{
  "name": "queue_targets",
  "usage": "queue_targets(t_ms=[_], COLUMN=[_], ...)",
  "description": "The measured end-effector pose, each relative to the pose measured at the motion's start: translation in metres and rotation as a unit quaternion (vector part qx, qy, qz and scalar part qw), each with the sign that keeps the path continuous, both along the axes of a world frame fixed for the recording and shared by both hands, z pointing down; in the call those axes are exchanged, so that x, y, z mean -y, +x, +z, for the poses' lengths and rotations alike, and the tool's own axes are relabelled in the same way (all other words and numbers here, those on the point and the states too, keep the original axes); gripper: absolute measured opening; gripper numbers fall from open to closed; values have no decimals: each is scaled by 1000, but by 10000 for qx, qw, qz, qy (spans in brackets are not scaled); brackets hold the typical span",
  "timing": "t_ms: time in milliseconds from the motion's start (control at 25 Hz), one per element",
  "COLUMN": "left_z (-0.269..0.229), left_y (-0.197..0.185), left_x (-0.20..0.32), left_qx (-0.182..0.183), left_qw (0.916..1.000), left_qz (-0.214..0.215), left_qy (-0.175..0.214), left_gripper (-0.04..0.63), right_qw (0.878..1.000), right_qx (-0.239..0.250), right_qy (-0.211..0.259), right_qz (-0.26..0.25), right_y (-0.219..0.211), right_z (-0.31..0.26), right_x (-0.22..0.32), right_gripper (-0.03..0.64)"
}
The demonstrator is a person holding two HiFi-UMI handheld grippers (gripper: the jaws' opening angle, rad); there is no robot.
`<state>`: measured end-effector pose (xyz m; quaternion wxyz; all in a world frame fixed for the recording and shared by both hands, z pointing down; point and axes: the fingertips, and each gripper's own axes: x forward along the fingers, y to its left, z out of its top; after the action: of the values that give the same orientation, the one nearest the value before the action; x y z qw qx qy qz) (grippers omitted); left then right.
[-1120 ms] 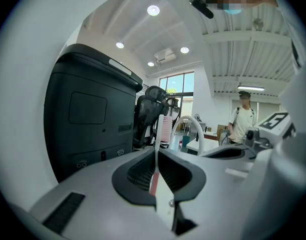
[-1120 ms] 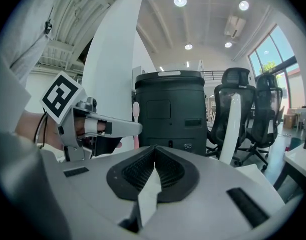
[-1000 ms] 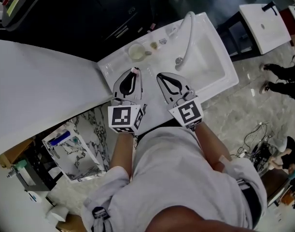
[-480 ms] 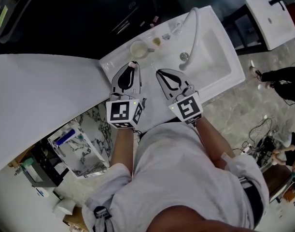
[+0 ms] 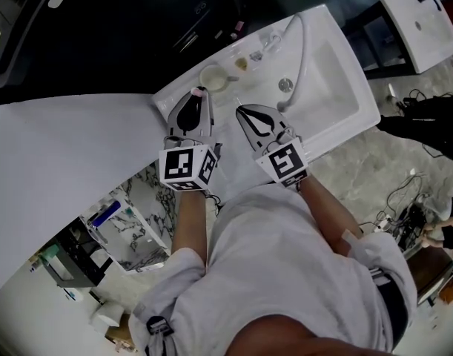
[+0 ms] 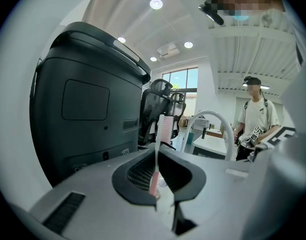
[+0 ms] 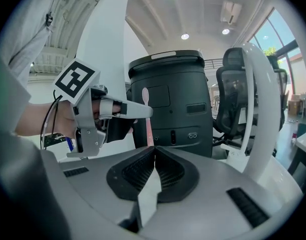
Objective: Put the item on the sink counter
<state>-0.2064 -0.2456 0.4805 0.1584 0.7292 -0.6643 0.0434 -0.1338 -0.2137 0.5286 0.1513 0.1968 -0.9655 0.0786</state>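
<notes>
My left tool (image 5: 194, 104) is clamped on a pink toothbrush (image 6: 160, 134). The handle runs down between the jaws and the bristled head sticks out past their tips. From the head view, that pink tip hangs over the left end of the white sink tabletop (image 5: 337, 128), just short of a small pale cup (image 5: 212, 78). I cannot tell whether the brush touches the surface. My right tool (image 5: 250, 115) sits just beside the left one, above the same stretch of tabletop. Its jaws are pressed together with nothing between them. The basin (image 5: 326, 65) lies to the right, with a curved white faucet (image 5: 302, 43) arching over its left edge. A bulky dark machine (image 6: 82, 109) stands behind the sink.
</notes>
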Motion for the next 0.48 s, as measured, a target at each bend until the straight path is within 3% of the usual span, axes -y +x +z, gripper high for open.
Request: queue_targets(t_ms=[480], left_z=[14], left_y=[-17], left_x=[18], left_qx=[-181], left_qw=[9998], left_qz=[-84], left_qy=[-70], left_gripper=[28], right_qw=[9998], right_qx=[-96], right_qy=[-137], right_qz=[-112], right_y=[-10], right_z=[11], right_x=[6], right_gripper=[5])
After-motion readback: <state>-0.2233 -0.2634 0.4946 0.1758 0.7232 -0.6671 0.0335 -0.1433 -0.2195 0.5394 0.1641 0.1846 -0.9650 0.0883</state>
